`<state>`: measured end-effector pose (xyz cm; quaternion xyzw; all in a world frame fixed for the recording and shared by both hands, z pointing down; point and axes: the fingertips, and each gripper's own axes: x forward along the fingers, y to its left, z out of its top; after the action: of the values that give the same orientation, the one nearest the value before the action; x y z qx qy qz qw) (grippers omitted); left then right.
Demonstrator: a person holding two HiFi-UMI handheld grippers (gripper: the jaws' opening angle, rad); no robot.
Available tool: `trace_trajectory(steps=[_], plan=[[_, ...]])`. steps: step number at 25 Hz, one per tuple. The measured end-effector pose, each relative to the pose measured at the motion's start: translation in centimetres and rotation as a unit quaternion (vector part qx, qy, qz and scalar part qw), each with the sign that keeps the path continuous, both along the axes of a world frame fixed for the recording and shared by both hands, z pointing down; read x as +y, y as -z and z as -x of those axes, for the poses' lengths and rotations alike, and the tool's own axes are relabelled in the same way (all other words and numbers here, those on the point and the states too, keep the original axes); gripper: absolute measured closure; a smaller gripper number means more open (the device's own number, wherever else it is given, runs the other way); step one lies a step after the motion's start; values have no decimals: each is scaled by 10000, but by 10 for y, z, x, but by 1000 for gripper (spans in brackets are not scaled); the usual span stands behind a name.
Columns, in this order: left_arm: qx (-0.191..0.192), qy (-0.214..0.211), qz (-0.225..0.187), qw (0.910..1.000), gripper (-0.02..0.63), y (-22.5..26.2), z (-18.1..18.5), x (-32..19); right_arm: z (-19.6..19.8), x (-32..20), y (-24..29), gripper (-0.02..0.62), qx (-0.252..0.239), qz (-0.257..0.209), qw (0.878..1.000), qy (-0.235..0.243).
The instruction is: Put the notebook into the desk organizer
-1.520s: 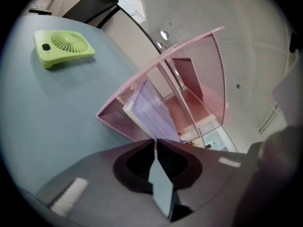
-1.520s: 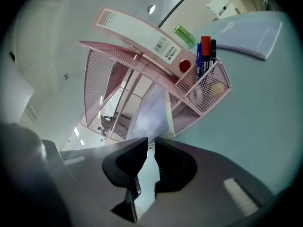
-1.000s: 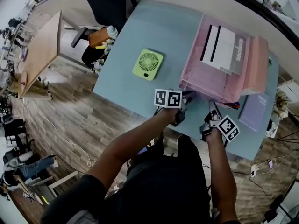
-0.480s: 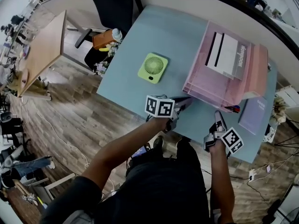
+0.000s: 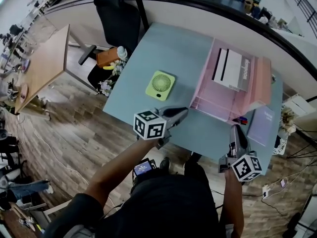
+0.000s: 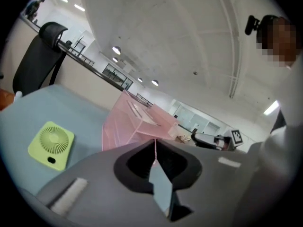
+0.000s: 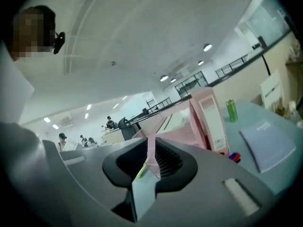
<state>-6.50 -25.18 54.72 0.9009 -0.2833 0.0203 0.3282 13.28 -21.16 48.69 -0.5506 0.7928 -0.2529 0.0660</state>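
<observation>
The pink desk organizer (image 5: 218, 100) stands on the right half of the pale blue table (image 5: 163, 48). A white and grey notebook with black stripes (image 5: 229, 67) lies on its top tier. A lavender notebook (image 5: 261, 125) lies flat on the table to the organizer's right. My left gripper (image 5: 184, 112) hovers shut and empty just off the organizer's near left corner. My right gripper (image 5: 233, 130) is shut and empty too, near the table's front edge below the organizer. The left gripper view shows the organizer (image 6: 135, 122) ahead; the right gripper view shows the organizer (image 7: 208, 117) and the lavender notebook (image 7: 267, 143).
A green portable fan (image 5: 160, 85) lies left of the organizer, also ahead of the left gripper (image 6: 51, 144). Pens (image 5: 241, 119) lie at the organizer's foot. A green bottle (image 7: 231, 110) stands far right. A black chair (image 5: 116, 14) and a wooden table (image 5: 39, 58) stand at the left.
Both grippers have drawn back from the organizer's front edge toward the person and stayed shut. The head view has lifted and now takes in more of the table and room.
</observation>
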Motion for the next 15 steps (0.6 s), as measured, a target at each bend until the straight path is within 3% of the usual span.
trace_trajectory(steps=[4,8,15], plan=[[-266,41,-747,9968,538,38,30,7,17,15,60,546,791,-571,9950,235],[-527,163,-1381,9889,537,75,66,15,30,31,111,545,1427,-1160,9821,406],[-999,367,-2121,9714,535,118,110,41,30,60,162,543,1993,-1618,9663,191]])
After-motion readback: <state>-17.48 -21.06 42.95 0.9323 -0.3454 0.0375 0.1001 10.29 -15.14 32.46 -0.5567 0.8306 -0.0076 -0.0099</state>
